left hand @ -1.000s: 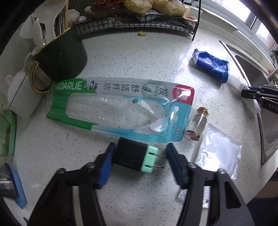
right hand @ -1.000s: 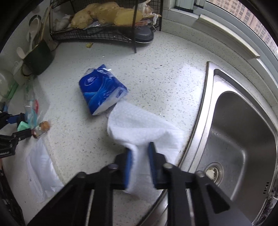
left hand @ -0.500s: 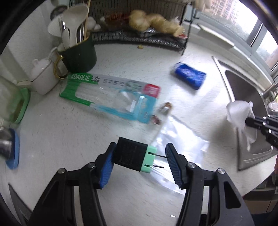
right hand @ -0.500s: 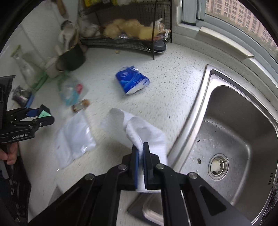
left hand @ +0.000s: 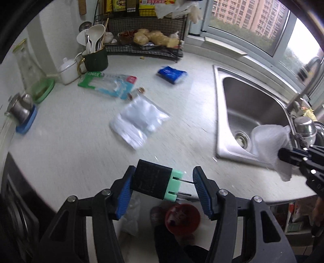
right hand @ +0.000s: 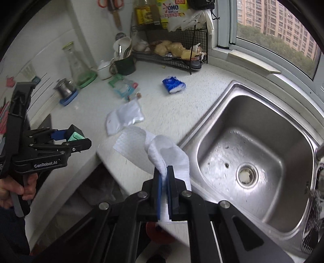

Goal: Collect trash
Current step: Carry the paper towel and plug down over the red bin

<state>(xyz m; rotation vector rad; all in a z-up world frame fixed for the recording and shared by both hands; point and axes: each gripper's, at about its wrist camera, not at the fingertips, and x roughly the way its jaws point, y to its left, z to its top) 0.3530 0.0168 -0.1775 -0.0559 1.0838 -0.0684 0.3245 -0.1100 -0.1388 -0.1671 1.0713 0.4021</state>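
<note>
With the left gripper (left hand: 163, 185) clamped on the plug adapter (left hand: 157, 182) and the right gripper (right hand: 164, 189) pinched on the paper towel (right hand: 162, 149), both should be released only once centred over the red bin (left hand: 182, 217).

a pale speckled countertop (left hand: 66, 139) runs along a white wall (right hand: 46, 50) and turns the corner under a wide window (left hand: 253, 24), where grey daylight comes in and pink apartment blocks (right hand: 283, 18) and green trees show outside. a stainless steel sink (right hand: 261, 129) is set into the counter below the window sill (right hand: 255, 60). a black wire rack (right hand: 178, 58) stands in the corner against the wall.
</note>
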